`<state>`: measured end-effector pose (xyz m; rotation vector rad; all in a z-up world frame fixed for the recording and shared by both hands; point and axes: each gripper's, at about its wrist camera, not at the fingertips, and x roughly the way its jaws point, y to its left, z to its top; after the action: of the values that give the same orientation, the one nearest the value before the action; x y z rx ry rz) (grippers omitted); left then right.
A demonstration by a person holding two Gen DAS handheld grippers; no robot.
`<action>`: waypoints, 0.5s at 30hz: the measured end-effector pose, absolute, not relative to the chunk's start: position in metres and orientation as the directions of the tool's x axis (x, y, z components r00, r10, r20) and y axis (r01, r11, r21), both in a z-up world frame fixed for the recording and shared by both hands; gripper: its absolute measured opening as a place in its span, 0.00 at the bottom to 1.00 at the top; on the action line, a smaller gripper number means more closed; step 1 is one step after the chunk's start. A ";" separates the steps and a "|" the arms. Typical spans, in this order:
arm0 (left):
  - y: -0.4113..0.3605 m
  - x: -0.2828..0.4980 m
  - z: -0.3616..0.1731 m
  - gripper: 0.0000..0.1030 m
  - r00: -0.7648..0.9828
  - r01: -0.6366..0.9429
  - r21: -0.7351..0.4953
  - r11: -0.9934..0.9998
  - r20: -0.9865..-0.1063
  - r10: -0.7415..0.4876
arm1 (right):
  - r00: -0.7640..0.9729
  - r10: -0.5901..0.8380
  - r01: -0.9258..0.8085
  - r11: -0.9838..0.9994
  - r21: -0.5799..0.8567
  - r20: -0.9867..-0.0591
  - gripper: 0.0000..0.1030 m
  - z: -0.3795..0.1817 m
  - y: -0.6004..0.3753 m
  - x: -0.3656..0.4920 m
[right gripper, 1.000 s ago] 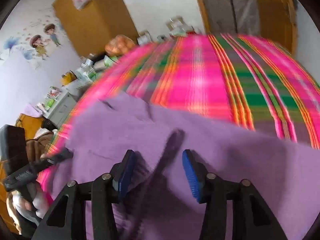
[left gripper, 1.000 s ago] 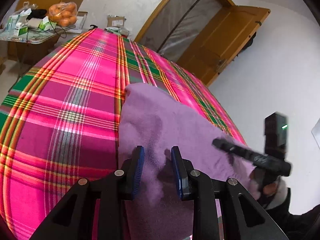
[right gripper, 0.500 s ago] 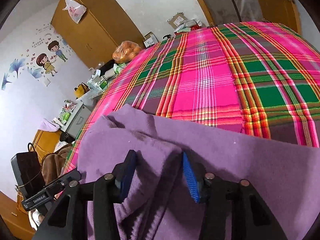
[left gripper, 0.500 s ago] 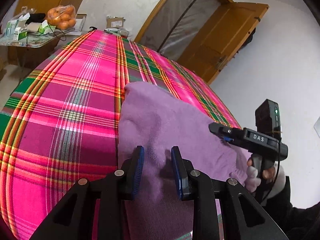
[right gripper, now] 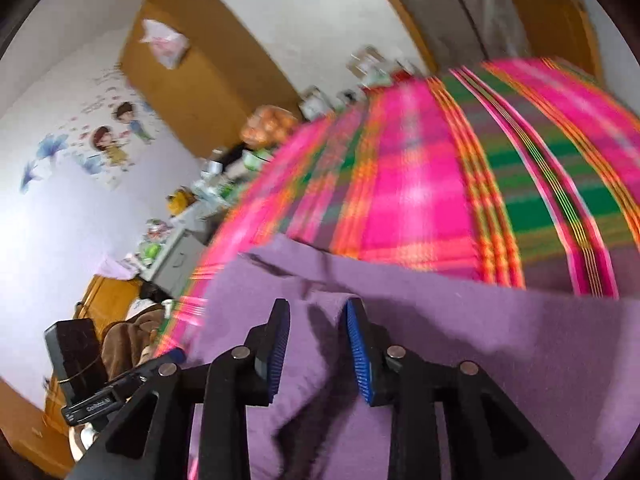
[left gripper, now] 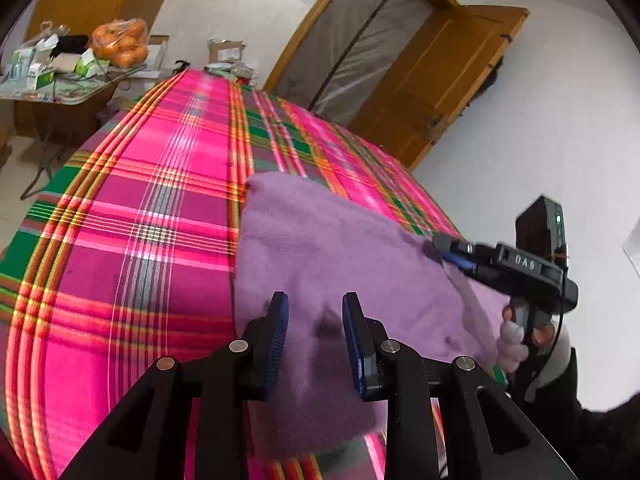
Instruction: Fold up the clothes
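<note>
My left claw (left gripper: 314, 336) has its two blue-padded fingers parted, with purple fabric lying between and under them; I cannot tell whether the pads touch the cloth, but nothing is clamped. My right claw (right gripper: 318, 346) is also apart, its fingers straddling a raised ridge of the same cloth without pinching it. That view is blurred by motion.

The purple garment (left gripper: 340, 248) is a thick, fleecy piece spread on a bed covered by a pink, green and orange plaid blanket (left gripper: 132, 216). It lies toward the near side of the bed. It looks soft, light and floppy, so I judge it will sag and drape the moment I lift it, and a fold will not hold a crisp crease. The fuzzy surface should grip my ribbed pads well. The best hold, I think, is a doubled edge or corner, one in each claw.

Beyond the bed stand a cluttered side table (left gripper: 60, 88), a bag of oranges (left gripper: 120, 42) and a wooden door (left gripper: 452, 76).
</note>
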<state>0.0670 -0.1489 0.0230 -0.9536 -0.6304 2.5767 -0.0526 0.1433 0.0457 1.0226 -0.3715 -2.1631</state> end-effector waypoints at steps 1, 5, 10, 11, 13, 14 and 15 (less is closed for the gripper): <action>-0.148 0.070 0.022 0.27 -0.721 -0.150 -0.506 -0.849 -0.532 0.444 | -0.433 -0.720 0.511 -0.692 0.511 -0.542 0.30 0.050 0.140 -0.047; -0.143 0.077 0.009 0.27 -0.701 -0.148 -0.488 -0.860 -0.562 0.439 | -0.374 -0.742 0.622 -0.645 0.444 -0.556 0.30 0.049 0.116 -0.027; -0.145 0.092 0.007 0.27 -0.711 -0.163 -0.447 -0.880 -0.565 0.419 | -0.417 -0.641 0.559 -0.740 0.374 -0.644 0.21 0.024 0.133 -0.027; -0.146 0.094 0.008 0.27 -0.713 -0.163 -0.440 -0.883 -0.566 0.414 | -0.441 -0.616 0.543 -0.762 0.352 -0.653 0.27 0.026 0.139 -0.027; -0.148 0.095 0.010 0.27 -0.721 -0.154 -0.434 -0.887 -0.565 0.402 | -0.475 -0.591 0.520 -0.786 0.334 -0.651 0.28 0.031 0.149 -0.025; -0.149 0.095 0.012 0.27 -0.726 -0.148 -0.432 -0.890 -0.564 0.395 | -0.486 -0.593 0.514 -0.788 0.338 -0.642 0.28 0.036 0.153 -0.024; -0.149 0.094 0.013 0.27 -0.730 -0.143 -0.430 -0.891 -0.562 0.388 | -0.501 -0.599 0.523 -0.785 0.333 -0.624 0.28 0.043 0.154 -0.021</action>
<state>0.0945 -0.1493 0.0129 -0.9709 -0.5242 2.6271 -0.0211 0.1541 0.0427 0.9957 -0.1308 -2.2685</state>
